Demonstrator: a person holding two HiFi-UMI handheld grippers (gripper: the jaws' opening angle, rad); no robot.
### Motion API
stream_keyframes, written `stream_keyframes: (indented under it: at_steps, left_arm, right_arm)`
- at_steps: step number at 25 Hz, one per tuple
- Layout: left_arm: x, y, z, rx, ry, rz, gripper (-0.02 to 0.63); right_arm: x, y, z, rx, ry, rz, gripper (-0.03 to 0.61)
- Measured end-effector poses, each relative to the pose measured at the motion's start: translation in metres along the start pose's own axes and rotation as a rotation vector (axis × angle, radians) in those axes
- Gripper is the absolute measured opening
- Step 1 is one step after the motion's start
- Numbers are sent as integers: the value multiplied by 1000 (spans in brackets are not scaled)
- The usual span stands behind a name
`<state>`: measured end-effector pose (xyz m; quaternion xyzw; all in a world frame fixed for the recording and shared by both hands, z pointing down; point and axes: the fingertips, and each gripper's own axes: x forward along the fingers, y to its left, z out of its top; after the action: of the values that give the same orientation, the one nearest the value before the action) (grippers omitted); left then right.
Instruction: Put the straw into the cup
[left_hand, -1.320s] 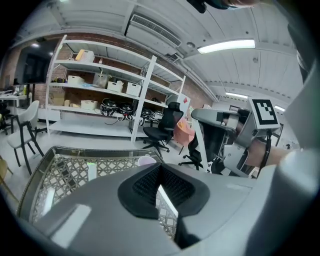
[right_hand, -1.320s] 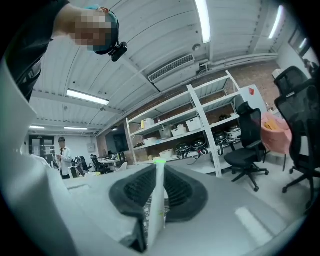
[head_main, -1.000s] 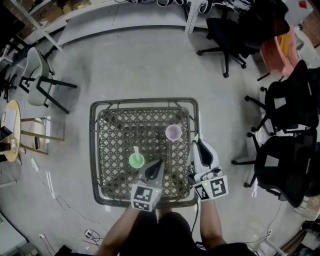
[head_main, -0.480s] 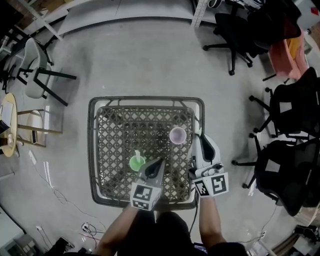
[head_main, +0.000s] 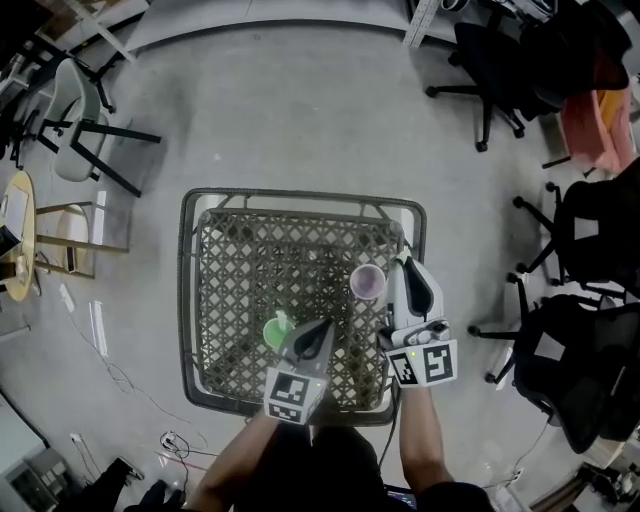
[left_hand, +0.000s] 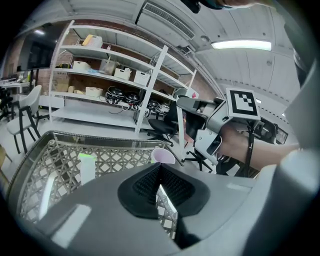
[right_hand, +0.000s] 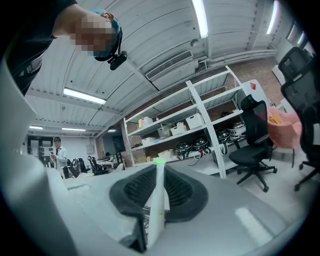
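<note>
holding: right tool (right_hand: 157, 167) is clamped on the straw (right_hand: 156, 205), a pale tube that runs up between the pads with its green tip above them.
idle side: left tool (left_hand: 159, 172) has its jaws together with nothing between them, low over the near part of the wicker bench (head_main: 240, 270).
target: purple cup (head_main: 367, 282) stands upright with its mouth open on the lattice top near the right edge, just beside the right tool's tip.
other: green cup (head_main: 276, 333) sits just ahead of the left tool; something pale pokes out of it, too small to name.
step, my read: bringing the straw across to the purple cup; not yet in.
doing it well: line the straw's lower end over the mouth before lowering. keep the tube near upright. go slowly, since the cup looks light and a knock on the rim could tip it. let go only once the end is well inside.
watch: a dropped straw could slip through the lattice gaps.
</note>
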<state>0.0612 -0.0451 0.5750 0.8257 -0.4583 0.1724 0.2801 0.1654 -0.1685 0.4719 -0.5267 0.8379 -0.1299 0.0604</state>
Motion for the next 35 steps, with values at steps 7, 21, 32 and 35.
stream_keyframes:
  at_steps: [7,21,32,35]
  left_arm:
    - [8,9,-5,-21,21,5,5]
    - [20,16,-19,-44,55,-6,5]
    - [23,18,-21,-45,64,-4,5]
    - [22,18,-21,-53,64,-3,5]
  right_arm:
    - [16,-8,-15,19,10,-11,51]
    - [34,-19,-44,27,31,-26,51]
    - [32,-20,-55,5,67,-20,54]
    - [29,-18,-57,2,79,-22,54]
